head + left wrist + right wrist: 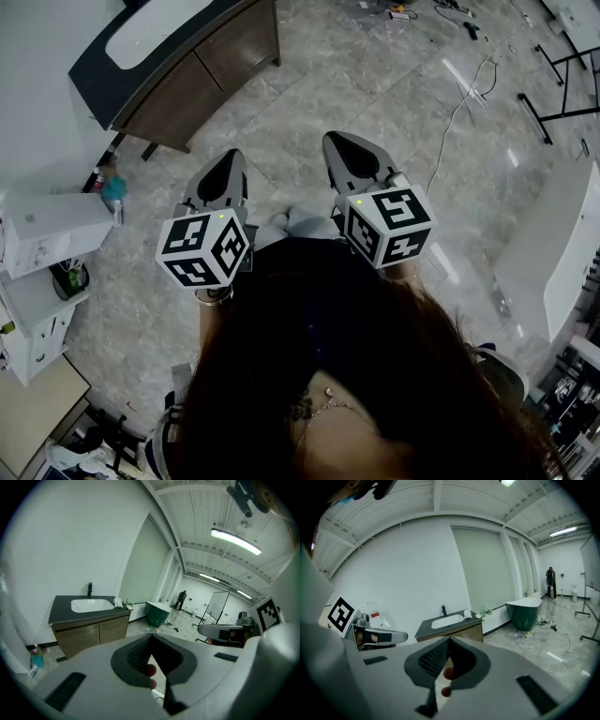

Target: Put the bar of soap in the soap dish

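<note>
Both grippers hang in the air over a marble floor, some way from a dark-topped vanity [178, 70] with a white sink [92, 605]. My left gripper [231, 157] has its jaws together at the tips with nothing in them, as the left gripper view [150, 638] also shows. My right gripper [337, 145] is likewise shut and empty [450, 640]. Small white items [118, 603] sit at the counter's right end [468, 613], beside a small green bottle [483, 612]. They are too small to tell soap from dish.
A dark green bathtub [158, 612] stands past the vanity. A person [180, 599] stands far off by a whiteboard [216, 605]. Cables [461, 103] trail on the floor. White shelves [42, 239] are at the left and a white tub rim [553, 253] at the right.
</note>
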{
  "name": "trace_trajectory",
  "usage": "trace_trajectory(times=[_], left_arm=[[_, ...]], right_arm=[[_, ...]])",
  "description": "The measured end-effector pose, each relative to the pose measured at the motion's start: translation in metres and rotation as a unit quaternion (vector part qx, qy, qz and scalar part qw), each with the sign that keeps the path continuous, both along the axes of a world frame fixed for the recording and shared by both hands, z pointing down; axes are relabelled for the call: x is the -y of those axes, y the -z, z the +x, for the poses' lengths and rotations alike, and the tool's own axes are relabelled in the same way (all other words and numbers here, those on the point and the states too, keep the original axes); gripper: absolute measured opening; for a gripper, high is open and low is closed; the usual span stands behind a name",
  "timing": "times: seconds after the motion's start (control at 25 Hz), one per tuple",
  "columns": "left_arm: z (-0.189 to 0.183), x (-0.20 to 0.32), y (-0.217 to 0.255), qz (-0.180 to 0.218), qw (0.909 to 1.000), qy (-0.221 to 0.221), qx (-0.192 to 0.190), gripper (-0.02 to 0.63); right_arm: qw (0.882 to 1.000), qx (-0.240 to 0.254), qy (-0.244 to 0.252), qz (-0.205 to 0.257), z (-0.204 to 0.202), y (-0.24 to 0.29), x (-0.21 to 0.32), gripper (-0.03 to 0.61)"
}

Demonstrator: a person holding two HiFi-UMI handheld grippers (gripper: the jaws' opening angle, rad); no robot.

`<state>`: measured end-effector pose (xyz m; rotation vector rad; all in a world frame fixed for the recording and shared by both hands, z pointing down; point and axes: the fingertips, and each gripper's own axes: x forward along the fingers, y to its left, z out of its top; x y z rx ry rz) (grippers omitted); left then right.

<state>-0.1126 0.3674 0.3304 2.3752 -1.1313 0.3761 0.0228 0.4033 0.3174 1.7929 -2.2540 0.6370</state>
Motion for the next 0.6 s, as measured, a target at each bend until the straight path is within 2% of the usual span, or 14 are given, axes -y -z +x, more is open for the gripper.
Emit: trace_trajectory(times=[0.24,0.6], left_arm=[[0.011,0.019,-0.002,0.016,0.9994,0.022,0.022,-0.003],[0.011,0.059,-0.014,-0.001,0.9990,0.039,0.023,-0.003]], right_arm=[[1.000,0.000,0.027,0.010,0.010,0.000,0.025,0.017],[0.999,0.009,0.045,-0.006,0.011,-0.017,0.071,0.017]])
